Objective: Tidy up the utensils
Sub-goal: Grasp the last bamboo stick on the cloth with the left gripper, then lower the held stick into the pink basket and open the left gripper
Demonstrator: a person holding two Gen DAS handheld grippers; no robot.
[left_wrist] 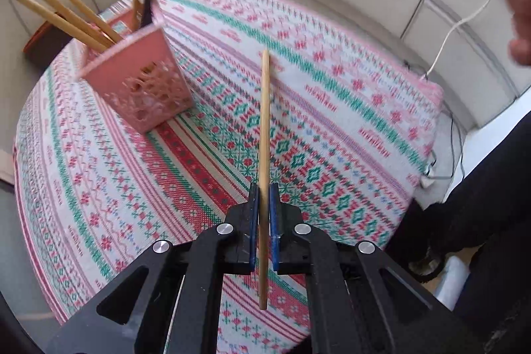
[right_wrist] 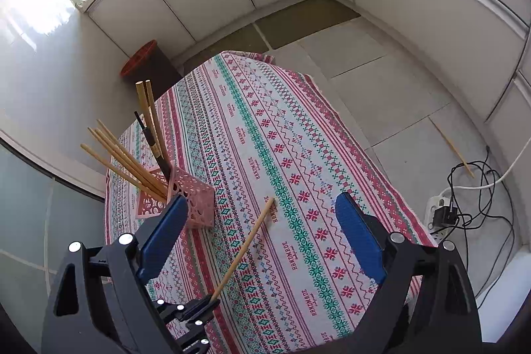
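We are most of the way through, by our reckoning: the pink holder [left_wrist: 139, 82], near the far left corner of the table [right_wrist: 332, 155], already carries several wooden chopsticks [left_wrist: 69, 12] and a dark pair; our left gripper [left_wrist: 264, 211] is clamped on one more chopstick [left_wrist: 264, 135], held above the cloth (not yet over the holder); our right gripper [right_wrist: 262, 234] hangs with jaws wide apart, empty; another stick [right_wrist: 453, 146] lies on the floor beyond the table's right edge.
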